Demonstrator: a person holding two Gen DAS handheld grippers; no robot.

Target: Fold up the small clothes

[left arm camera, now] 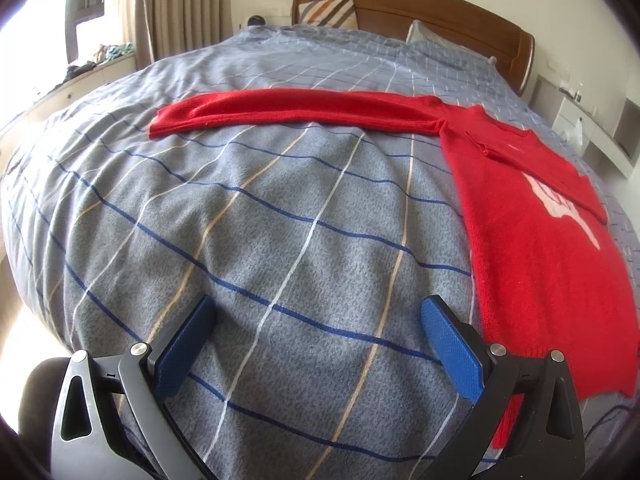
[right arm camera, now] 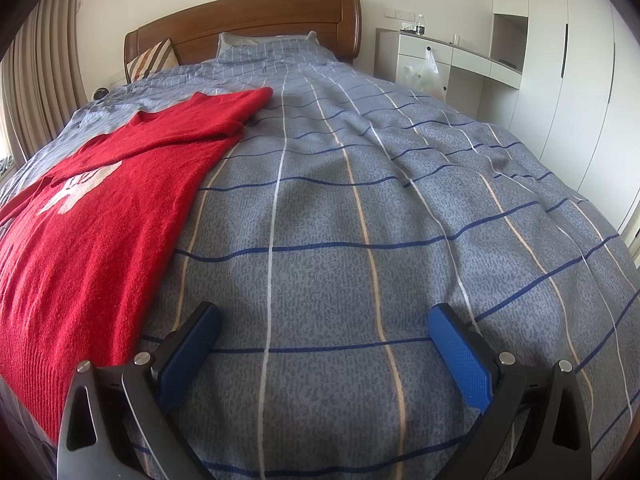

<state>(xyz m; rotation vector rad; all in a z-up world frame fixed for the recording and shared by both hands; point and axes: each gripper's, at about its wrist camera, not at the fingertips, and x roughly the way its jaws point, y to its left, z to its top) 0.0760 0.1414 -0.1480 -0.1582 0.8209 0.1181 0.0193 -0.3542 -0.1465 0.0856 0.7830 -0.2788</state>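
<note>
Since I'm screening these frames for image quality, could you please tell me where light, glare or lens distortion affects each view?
Left wrist view: the window at far left is blown out to white, and the grey checked bedspread bulges from fisheye curvature. Right wrist view: lighting is even, the red knitted sweater stays sharp, and the white wardrobe bows at the edge.

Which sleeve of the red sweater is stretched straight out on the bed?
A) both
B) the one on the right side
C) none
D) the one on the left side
D: in the left wrist view one sleeve of the red sweater lies stretched out sideways, while the right sleeve is folded across the body.
</note>
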